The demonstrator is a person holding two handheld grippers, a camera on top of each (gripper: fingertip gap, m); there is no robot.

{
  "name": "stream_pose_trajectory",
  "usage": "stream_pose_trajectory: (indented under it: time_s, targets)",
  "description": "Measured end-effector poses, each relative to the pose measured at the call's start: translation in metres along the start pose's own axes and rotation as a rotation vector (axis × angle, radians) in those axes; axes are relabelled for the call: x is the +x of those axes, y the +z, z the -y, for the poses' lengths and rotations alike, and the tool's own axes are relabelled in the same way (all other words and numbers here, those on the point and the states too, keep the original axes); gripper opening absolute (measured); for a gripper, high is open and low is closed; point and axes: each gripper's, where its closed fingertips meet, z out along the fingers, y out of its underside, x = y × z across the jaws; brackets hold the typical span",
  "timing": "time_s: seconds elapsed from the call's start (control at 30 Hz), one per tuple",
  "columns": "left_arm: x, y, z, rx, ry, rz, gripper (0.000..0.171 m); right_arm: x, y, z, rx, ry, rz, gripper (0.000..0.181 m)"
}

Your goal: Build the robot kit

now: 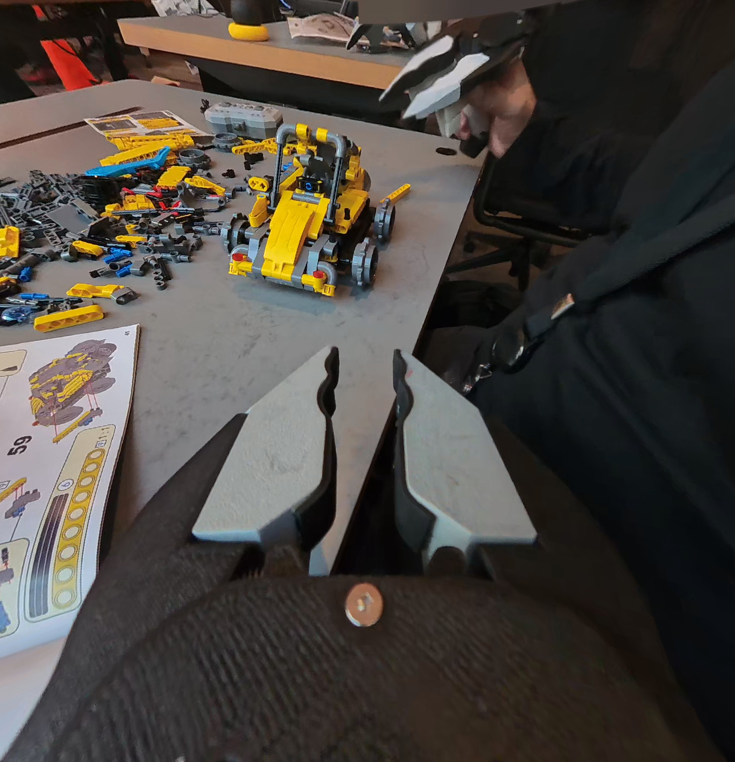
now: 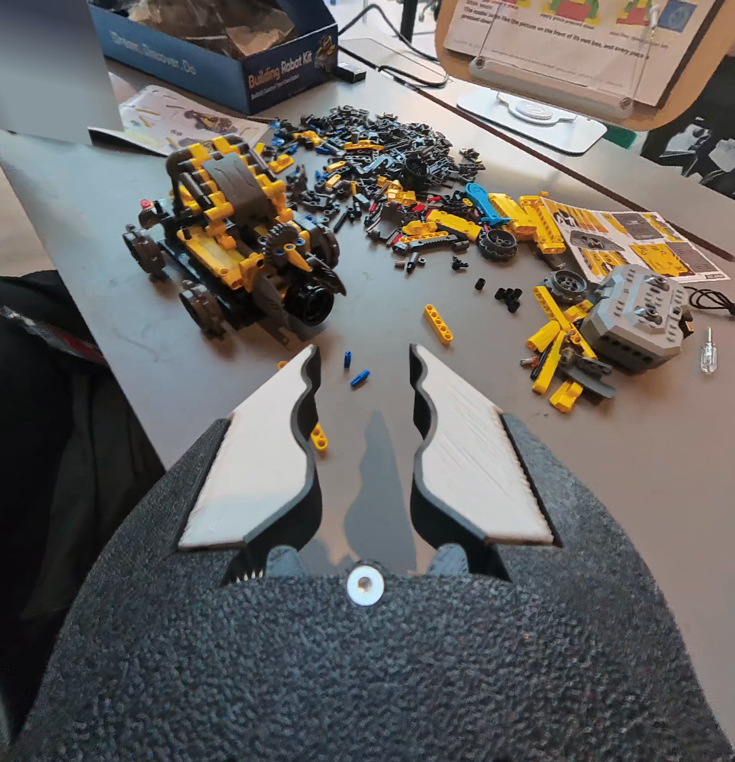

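A partly built yellow and grey toy vehicle (image 1: 304, 222) stands on the grey table (image 1: 234, 330); it also shows in the right wrist view (image 2: 234, 235). My left gripper (image 1: 366, 356) is open and empty, over the table's right edge, well short of the vehicle. My right gripper (image 2: 363, 354) is open and empty above the table; two small blue pins (image 2: 355, 371) lie just beyond its tips, and a short yellow beam (image 2: 319, 439) lies by its left finger. The right gripper also shows far off in the left wrist view (image 1: 399, 103), held in a hand.
A heap of loose yellow, black and blue parts (image 2: 399, 185) covers the table behind the vehicle. A grey battery box (image 2: 634, 317), a sticker sheet (image 2: 629, 243), a blue carton (image 2: 217, 53), an open instruction booklet (image 1: 48, 474) and a person in dark clothes (image 1: 625, 371) are around. Left tips to right tips: about 35 cm. The blue carton (image 2: 217, 53) is about 25 cm from my left fingertips.
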Motion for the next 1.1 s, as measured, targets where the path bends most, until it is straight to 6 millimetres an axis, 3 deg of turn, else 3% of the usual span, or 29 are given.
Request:
stream_pose_trajectory:
  time_s: [0.1,0.2,0.4,0.6,1.1]
  targets:
    - [-0.002,0.002,-0.008,-0.022,0.010,0.012,0.023,0.019,0.008,-0.002,0.016,0.029,-0.033,0.047]
    - [-0.004,0.001,-0.012,-0.018,0.017,0.024,0.023,0.041,0.014,-0.004,0.014,0.020,-0.126,0.066]
    - [-0.005,-0.001,-0.010,0.018,0.022,0.034,0.026,0.052,0.037,-0.016,-0.029,0.061,-0.126,0.076]
    - [-0.006,-0.003,-0.010,0.039,0.010,0.018,0.026,0.068,0.046,-0.016,-0.051,0.065,-0.182,0.080]
    - [-0.009,-0.006,-0.011,0.077,-0.045,0.004,0.025,0.074,0.056,-0.016,-0.077,0.067,-0.207,0.083]
